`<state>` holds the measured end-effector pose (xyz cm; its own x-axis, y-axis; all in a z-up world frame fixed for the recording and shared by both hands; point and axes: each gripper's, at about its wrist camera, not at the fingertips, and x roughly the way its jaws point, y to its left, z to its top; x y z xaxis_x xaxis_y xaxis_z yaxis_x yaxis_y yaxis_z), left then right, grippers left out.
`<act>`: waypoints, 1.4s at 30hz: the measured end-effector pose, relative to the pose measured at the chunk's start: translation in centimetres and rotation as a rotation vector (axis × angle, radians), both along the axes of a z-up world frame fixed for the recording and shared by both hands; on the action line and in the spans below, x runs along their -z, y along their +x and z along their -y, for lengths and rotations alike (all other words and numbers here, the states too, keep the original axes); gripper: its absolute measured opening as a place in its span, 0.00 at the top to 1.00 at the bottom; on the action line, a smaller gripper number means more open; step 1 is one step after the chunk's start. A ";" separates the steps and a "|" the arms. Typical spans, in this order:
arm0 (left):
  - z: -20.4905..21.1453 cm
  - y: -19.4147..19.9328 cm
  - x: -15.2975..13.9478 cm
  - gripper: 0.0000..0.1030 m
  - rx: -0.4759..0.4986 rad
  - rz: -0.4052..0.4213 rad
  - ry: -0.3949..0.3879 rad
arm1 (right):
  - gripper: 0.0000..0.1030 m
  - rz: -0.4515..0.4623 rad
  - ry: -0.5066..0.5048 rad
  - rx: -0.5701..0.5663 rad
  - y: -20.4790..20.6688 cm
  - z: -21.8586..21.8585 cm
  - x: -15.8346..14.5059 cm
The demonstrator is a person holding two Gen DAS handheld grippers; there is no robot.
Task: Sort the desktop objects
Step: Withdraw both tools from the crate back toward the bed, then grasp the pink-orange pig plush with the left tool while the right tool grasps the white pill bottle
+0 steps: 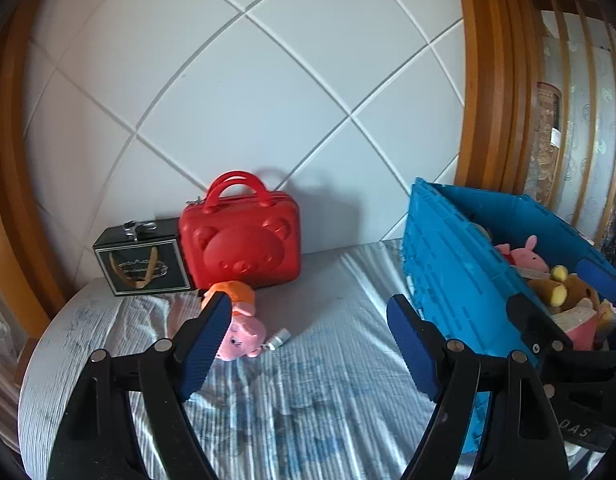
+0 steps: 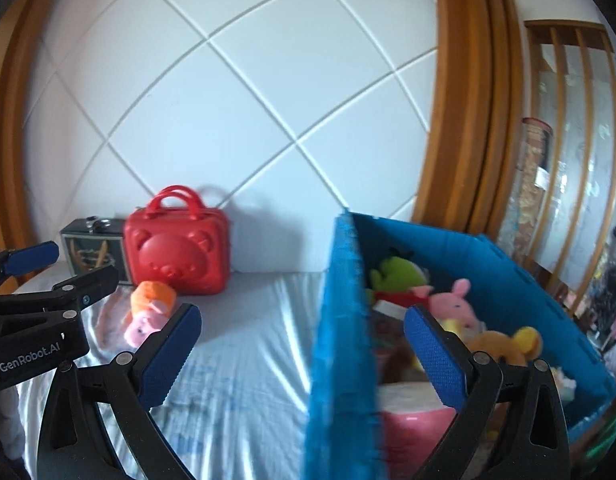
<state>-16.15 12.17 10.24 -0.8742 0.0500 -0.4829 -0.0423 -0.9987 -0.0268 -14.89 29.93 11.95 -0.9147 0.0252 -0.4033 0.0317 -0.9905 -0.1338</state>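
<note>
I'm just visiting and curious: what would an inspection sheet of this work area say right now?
Surface: bed sheet, pale striped, wrinkled.
Job's things: pink pig plush lying on the sheet; blue crate holding a green plush, another pink plush and a brown plush.
Clutter: red bear case and black box against the wall; small silver tube beside the pig.
Grippers: left gripper open, empty; right gripper open, empty, straddling the crate wall.
Cables: nothing seen.
Surroundings: white padded wall, wooden frame.
</note>
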 end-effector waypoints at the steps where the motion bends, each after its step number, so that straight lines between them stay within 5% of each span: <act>1: 1.4 -0.2 0.5 0.23 -0.023 0.011 -0.003 | 0.00 0.008 -0.001 -0.011 -0.4 0.8 0.4; 13: 12.8 -7.9 11.0 0.23 -0.230 0.245 0.008 | 0.00 0.216 -0.024 -0.075 -10.7 7.0 9.3; 23: 14.7 -17.5 21.2 0.23 -0.220 0.426 0.038 | 0.00 0.440 -0.030 -0.065 -20.3 8.6 20.4; 32: 12.8 -24.1 28.0 0.23 -0.128 0.532 -0.006 | 0.00 0.525 -0.037 -0.057 -25.2 9.3 25.7; 35: 14.5 -23.9 28.6 0.21 -0.123 0.531 0.019 | 0.00 0.543 -0.049 -0.069 -26.4 10.0 26.8; 37: 15.8 -23.5 28.4 0.10 -0.158 0.520 -0.024 | 0.00 0.557 -0.070 -0.077 -27.2 10.6 27.3; 42: 19.5 -22.8 28.0 0.08 -0.261 0.532 -0.075 | 0.00 0.612 -0.139 -0.132 -29.0 13.0 29.0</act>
